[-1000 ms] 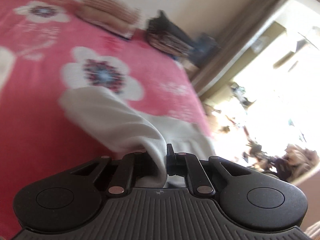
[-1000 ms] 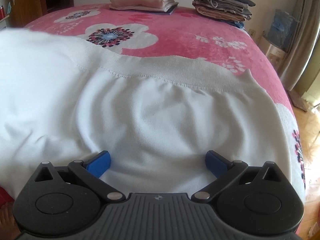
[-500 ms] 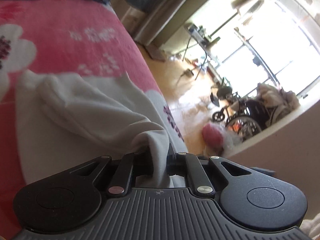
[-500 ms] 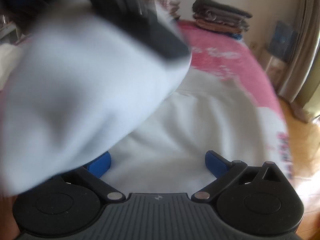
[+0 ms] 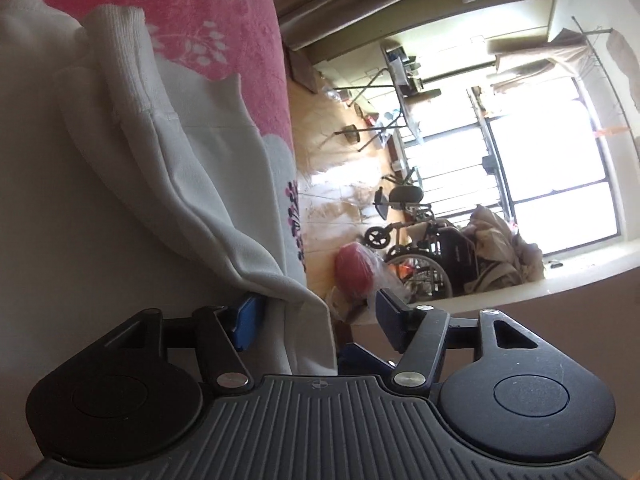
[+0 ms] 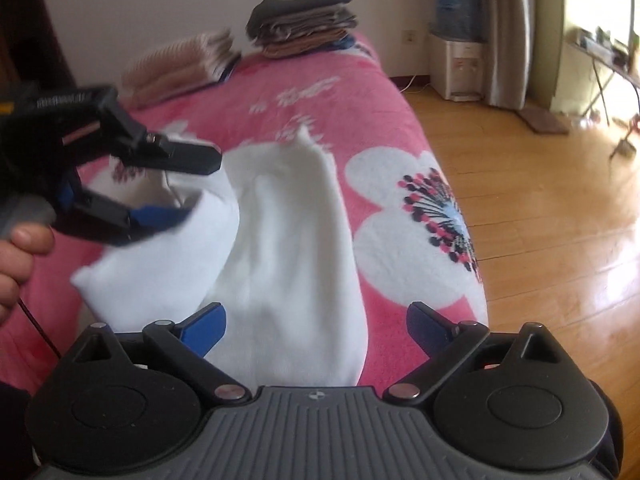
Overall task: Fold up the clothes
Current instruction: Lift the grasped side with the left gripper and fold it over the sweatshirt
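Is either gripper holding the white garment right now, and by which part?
Neither. The left gripper has just opened; a fold of the white garment lies loose between its jaws. The right gripper is open.

Daylight pours in from the window [image 5: 560, 152], totally blown out there, with glare on the wooden floor [image 6: 540, 216]. Fisheye bends the edges hard. The right wrist view is smeared with motion blur; the left is sharper.
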Motion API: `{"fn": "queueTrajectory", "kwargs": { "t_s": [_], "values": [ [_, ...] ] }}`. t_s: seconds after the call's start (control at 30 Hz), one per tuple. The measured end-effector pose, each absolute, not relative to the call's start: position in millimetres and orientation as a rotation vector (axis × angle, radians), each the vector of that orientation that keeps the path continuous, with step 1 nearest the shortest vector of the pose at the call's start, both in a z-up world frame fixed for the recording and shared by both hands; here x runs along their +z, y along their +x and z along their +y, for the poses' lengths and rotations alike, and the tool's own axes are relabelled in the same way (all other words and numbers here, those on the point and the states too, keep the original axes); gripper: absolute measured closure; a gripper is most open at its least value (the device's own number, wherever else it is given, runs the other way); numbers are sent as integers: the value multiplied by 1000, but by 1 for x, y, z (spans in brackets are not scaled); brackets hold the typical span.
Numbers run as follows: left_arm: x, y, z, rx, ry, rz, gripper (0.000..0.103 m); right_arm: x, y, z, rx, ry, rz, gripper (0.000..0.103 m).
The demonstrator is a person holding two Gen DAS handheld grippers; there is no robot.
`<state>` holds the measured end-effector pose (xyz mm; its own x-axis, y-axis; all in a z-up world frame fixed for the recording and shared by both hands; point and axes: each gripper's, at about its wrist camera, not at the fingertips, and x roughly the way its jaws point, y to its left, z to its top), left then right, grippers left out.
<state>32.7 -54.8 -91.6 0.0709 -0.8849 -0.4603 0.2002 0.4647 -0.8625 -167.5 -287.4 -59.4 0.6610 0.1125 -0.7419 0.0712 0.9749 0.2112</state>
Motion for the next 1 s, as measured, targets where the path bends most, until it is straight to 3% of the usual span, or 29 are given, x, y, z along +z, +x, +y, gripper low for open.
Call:
{"fn": "queueTrajectory", "kwargs": {
  "t_s": [0.23,0.43,0.8,0.9,1.0],
  "values": [
    [-128,39,-79,-870,-688,1319,35,-38,-186,-300,-49,188,784,22],
    [-102,9,-123,-797,-206,1235,38,-13,-196,-291,-129,-77,650,28],
    [-83,15,-32,-907,-582,1108,36,-56,-157,-275,190,299,896,32],
    [-87,1,6,-872,-529,1040,36,-67,-154,-282,210,389,942,32],
    [-96,-29,26,-795,-302,1003,36,-79,-144,-287,222,457,989,33]
  ]
}}
